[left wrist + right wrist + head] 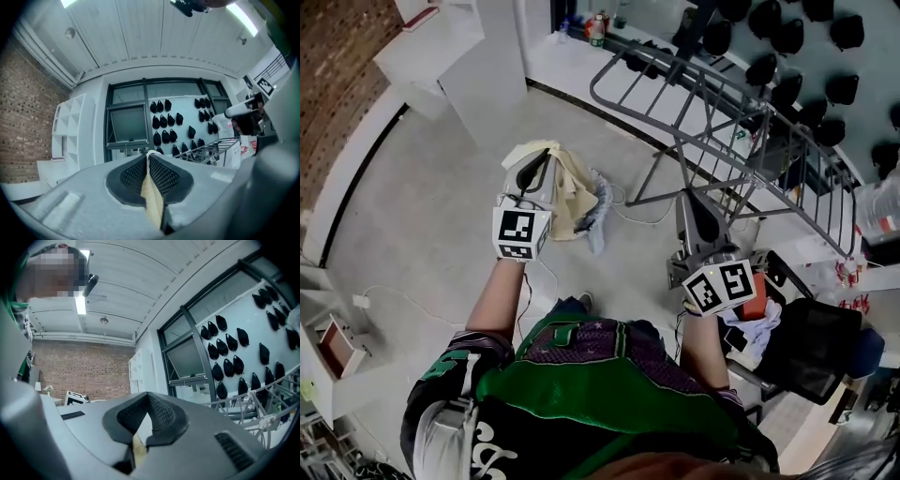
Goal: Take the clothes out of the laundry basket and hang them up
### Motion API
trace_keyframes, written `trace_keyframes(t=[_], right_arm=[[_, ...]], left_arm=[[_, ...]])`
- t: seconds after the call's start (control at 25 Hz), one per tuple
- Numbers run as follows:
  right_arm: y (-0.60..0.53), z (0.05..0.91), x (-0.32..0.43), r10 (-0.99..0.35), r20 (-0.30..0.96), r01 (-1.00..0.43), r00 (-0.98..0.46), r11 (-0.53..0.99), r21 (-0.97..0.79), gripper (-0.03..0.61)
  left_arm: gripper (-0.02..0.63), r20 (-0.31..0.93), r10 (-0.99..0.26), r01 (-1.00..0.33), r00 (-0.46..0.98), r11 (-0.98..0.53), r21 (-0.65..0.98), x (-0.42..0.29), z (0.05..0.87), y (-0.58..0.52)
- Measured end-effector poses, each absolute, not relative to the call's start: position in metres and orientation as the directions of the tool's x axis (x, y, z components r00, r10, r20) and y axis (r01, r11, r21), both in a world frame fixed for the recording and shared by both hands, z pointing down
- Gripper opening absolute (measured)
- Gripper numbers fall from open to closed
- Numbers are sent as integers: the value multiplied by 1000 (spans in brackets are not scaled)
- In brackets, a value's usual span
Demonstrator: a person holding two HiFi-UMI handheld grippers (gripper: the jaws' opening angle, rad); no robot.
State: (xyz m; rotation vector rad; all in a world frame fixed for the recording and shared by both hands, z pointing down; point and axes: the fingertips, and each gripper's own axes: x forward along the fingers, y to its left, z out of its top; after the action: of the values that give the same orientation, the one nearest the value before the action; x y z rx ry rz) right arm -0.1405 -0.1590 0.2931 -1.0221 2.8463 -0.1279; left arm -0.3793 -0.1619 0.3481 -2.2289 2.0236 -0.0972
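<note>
My left gripper (532,171) is shut on a cream-yellow cloth (567,192), which hangs in folds to its right above the floor. In the left gripper view the cream cloth (152,197) is pinched between the black pads of the left gripper (148,157). My right gripper (692,204) is shut, held level near the grey metal drying rack (722,103), apart from the cloth. In the right gripper view the right gripper (149,397) has its tips together. A dark basket (811,352) with white and orange clothes (752,323) sits low at the right.
A white shelf unit (441,52) stands at the upper left. Black caps (787,37) hang on the teal wall behind the rack. A cable (412,302) runs across the grey floor. A pale blue cloth (598,214) shows beside the cream one.
</note>
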Motion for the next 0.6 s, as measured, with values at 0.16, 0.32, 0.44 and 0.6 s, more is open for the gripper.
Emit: trace_keyframes(t=[0.16, 0.32, 0.44, 0.6], right_arm=[[-160, 281, -114, -647, -109, -636, -755, 762, -121, 0], [-164, 272, -85, -635, -138, -623, -760, 773, -124, 0], [-166, 264, -67, -611, -151, -600, -777, 792, -112, 0], [-164, 249, -42, -589, -176, -583, -789, 808, -89, 0]], left_arm=[[31, -84, -988, -981, 133, -119, -156, -347, 312, -164], [31, -126, -980, -977, 152, -130, -170, -308, 279, -167], [31, -161, -973, -974, 167, -137, -182, -277, 255, -170], [31, -204, -963, -973, 178, -141, -182, -244, 226, -169]])
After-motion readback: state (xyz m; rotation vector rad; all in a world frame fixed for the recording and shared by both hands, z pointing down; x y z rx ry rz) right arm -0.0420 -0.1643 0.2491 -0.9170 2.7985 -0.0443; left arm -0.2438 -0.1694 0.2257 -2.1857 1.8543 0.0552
